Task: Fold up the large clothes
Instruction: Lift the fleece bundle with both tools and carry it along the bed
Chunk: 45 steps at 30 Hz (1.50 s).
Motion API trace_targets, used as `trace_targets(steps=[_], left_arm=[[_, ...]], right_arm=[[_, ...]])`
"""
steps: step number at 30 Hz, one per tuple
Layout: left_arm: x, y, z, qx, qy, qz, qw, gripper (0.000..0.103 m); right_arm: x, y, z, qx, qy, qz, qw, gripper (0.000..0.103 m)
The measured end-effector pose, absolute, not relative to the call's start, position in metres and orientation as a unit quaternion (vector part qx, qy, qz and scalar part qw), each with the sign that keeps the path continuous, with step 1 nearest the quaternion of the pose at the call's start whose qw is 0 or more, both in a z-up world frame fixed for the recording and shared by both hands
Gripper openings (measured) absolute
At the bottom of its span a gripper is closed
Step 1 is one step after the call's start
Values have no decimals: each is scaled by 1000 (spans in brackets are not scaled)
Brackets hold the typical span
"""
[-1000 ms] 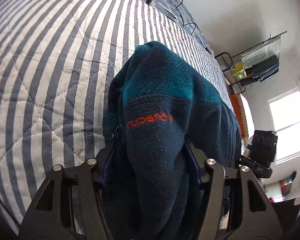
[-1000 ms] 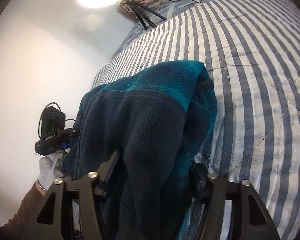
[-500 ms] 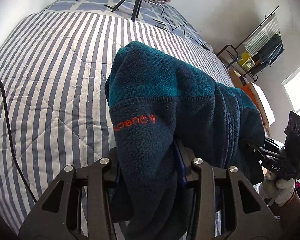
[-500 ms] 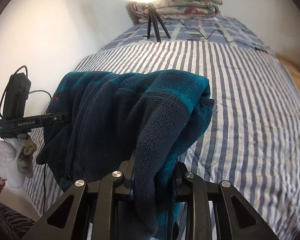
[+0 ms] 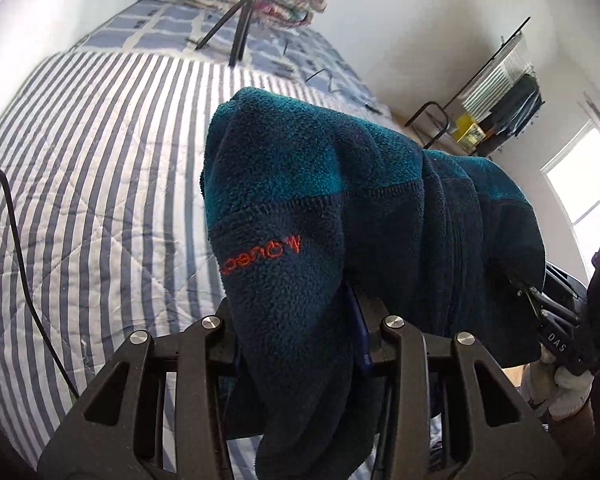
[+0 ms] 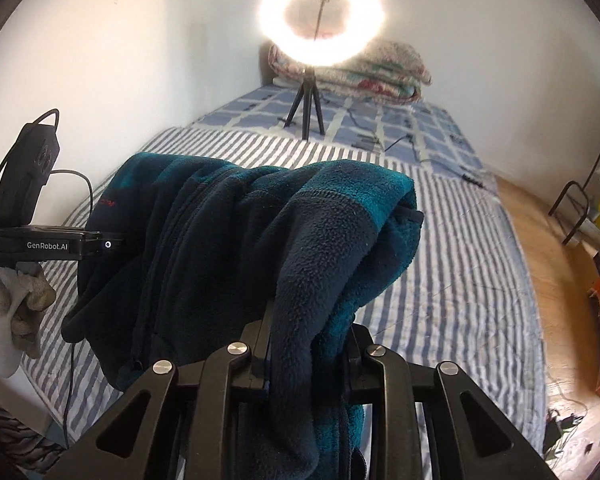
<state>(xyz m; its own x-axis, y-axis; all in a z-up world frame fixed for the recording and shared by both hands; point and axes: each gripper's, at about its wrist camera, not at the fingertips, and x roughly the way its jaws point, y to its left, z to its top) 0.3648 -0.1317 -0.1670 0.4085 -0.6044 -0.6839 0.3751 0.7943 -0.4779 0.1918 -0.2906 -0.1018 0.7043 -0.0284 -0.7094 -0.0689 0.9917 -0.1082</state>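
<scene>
Gripping one fleece jacket (image 5: 320, 200) — left tongs (image 5: 296, 332) and right tongs (image 6: 306, 344) both clamped on its dark fabric, held above the striped bed (image 6: 460, 280).

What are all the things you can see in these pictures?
fleece jacket: one, teal and navy with orange lettering, hanging between both grippers above the bed
striped quilt: one, blue and white, covering the bed
folded blanket: one, pale patterned, far end of bed
ring light: one, glowing white, on a black tripod on the bed
clothes rack: one, black, by the right wall
window: one, bright, right wall
left gripper: black, shut on the fleece jacket
right gripper: black, shut on the fleece jacket
gloved hand: one, white glove
</scene>
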Motion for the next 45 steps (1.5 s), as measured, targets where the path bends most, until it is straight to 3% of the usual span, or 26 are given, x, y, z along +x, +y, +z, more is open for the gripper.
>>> trace_targets(steps=[10, 22, 34, 45], left_arm=[[341, -146, -120, -129, 409, -322, 844, 39], [373, -235, -79, -106, 372, -361, 849, 39], [460, -350, -77, -96, 374, -377, 842, 39], [591, -474, -92, -63, 365, -396, 840, 39]], right_arm=[[158, -291, -51, -110, 321, -10, 941, 22], [174, -350, -17, -151, 290, -64, 943, 22], [255, -460, -12, -140, 304, -94, 938, 22], [380, -602, -26, -50, 308, -122, 942, 22]])
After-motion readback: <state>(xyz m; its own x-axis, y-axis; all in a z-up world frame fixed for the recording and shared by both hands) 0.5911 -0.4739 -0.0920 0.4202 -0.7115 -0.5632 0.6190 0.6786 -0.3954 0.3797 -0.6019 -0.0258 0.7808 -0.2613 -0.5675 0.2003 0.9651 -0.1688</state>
